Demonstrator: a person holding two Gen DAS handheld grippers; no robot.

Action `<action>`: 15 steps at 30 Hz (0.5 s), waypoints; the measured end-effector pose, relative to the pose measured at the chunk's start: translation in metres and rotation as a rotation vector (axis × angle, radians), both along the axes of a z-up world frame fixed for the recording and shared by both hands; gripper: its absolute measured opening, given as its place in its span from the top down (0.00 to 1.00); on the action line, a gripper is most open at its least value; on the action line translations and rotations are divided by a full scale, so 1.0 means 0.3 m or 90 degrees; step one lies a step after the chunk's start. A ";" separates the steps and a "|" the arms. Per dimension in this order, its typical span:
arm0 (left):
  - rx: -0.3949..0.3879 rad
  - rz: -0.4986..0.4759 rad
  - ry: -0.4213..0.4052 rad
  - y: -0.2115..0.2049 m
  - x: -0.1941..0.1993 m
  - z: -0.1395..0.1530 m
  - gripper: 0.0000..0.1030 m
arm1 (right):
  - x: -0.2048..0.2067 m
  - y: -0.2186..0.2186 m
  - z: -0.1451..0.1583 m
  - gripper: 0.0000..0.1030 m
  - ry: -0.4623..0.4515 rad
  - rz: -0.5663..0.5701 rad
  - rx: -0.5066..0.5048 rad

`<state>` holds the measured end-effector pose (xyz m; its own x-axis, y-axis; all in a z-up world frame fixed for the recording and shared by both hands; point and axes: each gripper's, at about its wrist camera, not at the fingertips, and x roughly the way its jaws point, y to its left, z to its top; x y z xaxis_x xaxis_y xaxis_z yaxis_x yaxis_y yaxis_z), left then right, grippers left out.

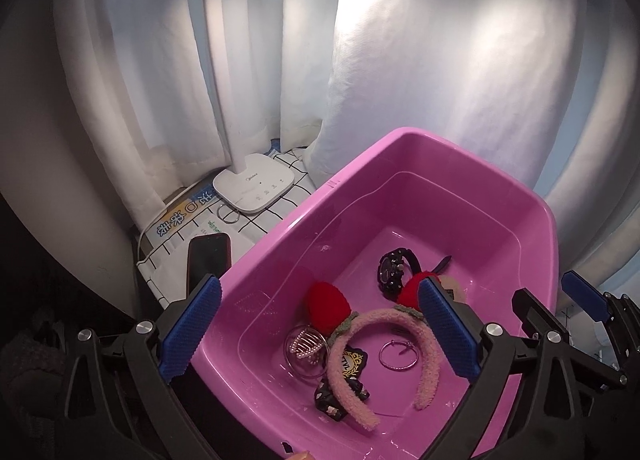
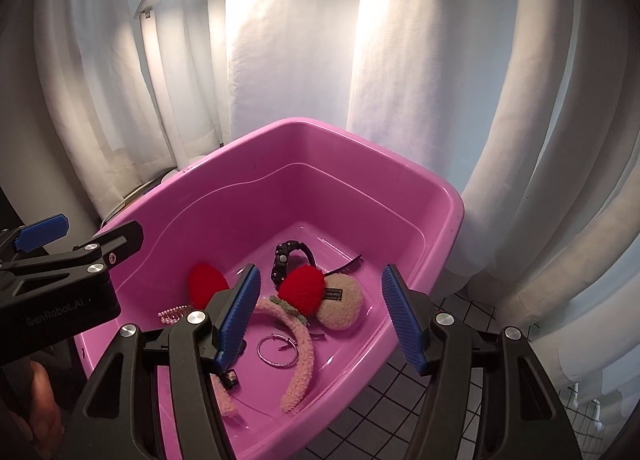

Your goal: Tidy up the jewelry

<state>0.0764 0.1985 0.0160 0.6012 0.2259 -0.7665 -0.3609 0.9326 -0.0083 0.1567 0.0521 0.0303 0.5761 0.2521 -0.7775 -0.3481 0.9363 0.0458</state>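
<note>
Both the left gripper (image 1: 320,324) and right gripper (image 2: 320,316) hung wide open and empty above the pink plastic tub (image 2: 452,216). The fuzzy pink headband (image 2: 304,344) lay near its front edge, overlapping the thin silver hoop (image 2: 276,351); grabbing either one risked dragging the other.

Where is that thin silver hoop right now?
The thin silver hoop lies flat on the floor of the pink plastic tub, inside the arch of the fuzzy pink headband.
</note>
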 end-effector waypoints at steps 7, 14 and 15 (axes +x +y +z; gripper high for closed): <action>0.025 0.006 0.039 -0.044 -0.025 -0.025 0.06 | -0.047 -0.034 0.004 0.41 0.000 -0.017 -0.006; 0.033 0.000 0.051 -0.082 -0.044 -0.034 0.06 | -0.085 -0.070 0.009 0.41 -0.001 -0.025 -0.006; 0.030 0.001 0.050 -0.084 -0.048 -0.034 0.06 | -0.089 -0.075 0.010 0.41 -0.002 -0.027 -0.006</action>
<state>0.0621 0.1732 0.0059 0.5389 0.2630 -0.8003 -0.3596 0.9309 0.0638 0.1299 0.0295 0.0333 0.5890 0.2199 -0.7777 -0.3075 0.9509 0.0360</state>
